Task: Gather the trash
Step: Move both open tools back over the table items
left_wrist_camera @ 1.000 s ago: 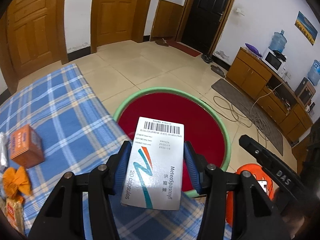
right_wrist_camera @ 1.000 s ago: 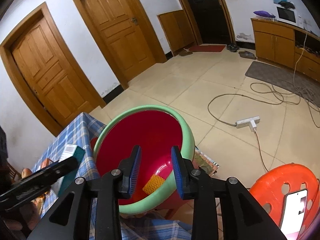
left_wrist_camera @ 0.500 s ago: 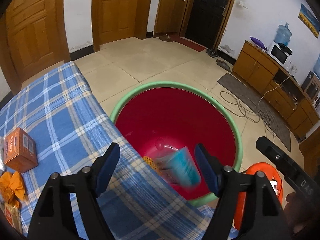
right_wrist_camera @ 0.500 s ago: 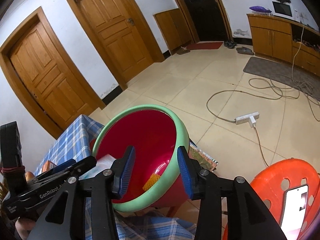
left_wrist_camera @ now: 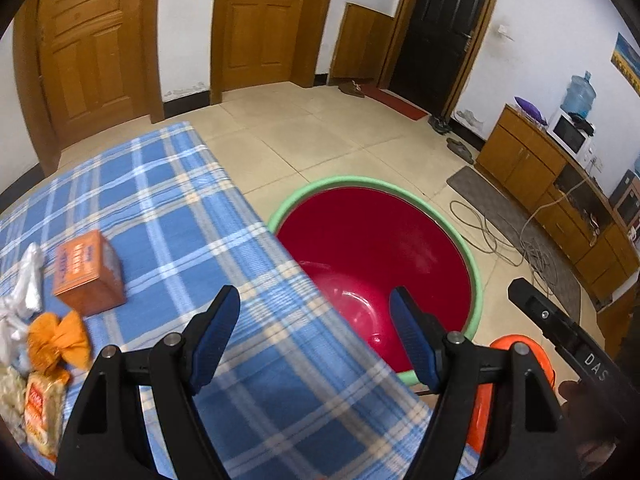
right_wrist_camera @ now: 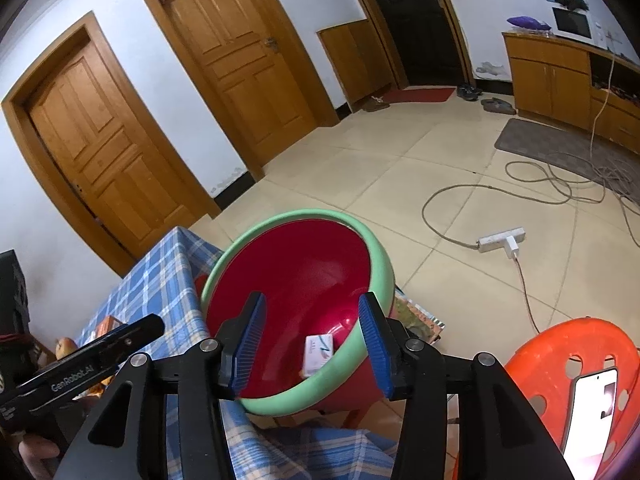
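The left gripper [left_wrist_camera: 314, 322] stands wide with nothing between its blue pads, poised over the edge of the blue plaid cloth [left_wrist_camera: 168, 216] that covers the worktop, just where the cloth meets the red basin [left_wrist_camera: 372, 240] with its green rim. The right gripper [right_wrist_camera: 310, 330] is held above the same basin, its jaws opening and empty, with the basin's inside showing between them. In the right wrist view a white medicine box [right_wrist_camera: 318, 354] lies at the bottom of the basin, leaning against the near wall; from the left wrist view the box is hidden behind the worktop edge. More trash sits on the cloth to the left: an orange carton [left_wrist_camera: 86, 274], a crumpled white plastic wrapper [left_wrist_camera: 26, 280], a wad of orange paper [left_wrist_camera: 60, 340] and a printed snack bag [left_wrist_camera: 42, 412], all well apart from the basin. Beside the basin stands an orange plastic stool [right_wrist_camera: 572, 364] with a phone [right_wrist_camera: 590, 416] lying on its seat. A power strip [right_wrist_camera: 502, 240] and its cables lie on the tiled floor beyond.
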`<state>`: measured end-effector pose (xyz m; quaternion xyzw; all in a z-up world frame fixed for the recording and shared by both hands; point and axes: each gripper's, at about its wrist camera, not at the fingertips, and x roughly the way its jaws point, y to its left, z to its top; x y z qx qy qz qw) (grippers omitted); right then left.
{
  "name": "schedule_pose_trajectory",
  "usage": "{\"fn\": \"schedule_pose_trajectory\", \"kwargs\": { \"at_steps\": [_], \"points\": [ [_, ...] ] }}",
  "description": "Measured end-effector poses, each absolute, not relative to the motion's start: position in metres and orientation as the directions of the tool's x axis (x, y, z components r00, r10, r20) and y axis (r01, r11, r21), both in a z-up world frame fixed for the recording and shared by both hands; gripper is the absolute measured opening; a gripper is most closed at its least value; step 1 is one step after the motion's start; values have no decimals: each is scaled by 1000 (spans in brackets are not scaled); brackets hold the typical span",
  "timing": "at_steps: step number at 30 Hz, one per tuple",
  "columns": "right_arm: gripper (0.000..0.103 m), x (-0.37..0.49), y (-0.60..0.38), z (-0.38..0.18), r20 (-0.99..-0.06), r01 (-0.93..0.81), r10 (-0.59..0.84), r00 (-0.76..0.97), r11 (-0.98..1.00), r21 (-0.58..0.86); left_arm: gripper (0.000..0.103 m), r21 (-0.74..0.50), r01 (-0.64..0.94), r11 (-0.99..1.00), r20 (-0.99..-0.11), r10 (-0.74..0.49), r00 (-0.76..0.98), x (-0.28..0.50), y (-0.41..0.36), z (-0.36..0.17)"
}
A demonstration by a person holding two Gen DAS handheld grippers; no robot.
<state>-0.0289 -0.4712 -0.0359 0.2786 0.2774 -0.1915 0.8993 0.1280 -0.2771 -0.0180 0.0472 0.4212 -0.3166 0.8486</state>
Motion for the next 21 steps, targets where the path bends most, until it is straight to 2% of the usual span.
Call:
{"fn": "schedule_pose_trajectory", "kwargs": {
  "at_steps": [21],
  "points": [
    [59, -19, -414, -18, -589, 360, -63, 806, 841, 404, 77, -169, 403, 899, -703, -397, 590, 113, -158, 20]
  ]
}}
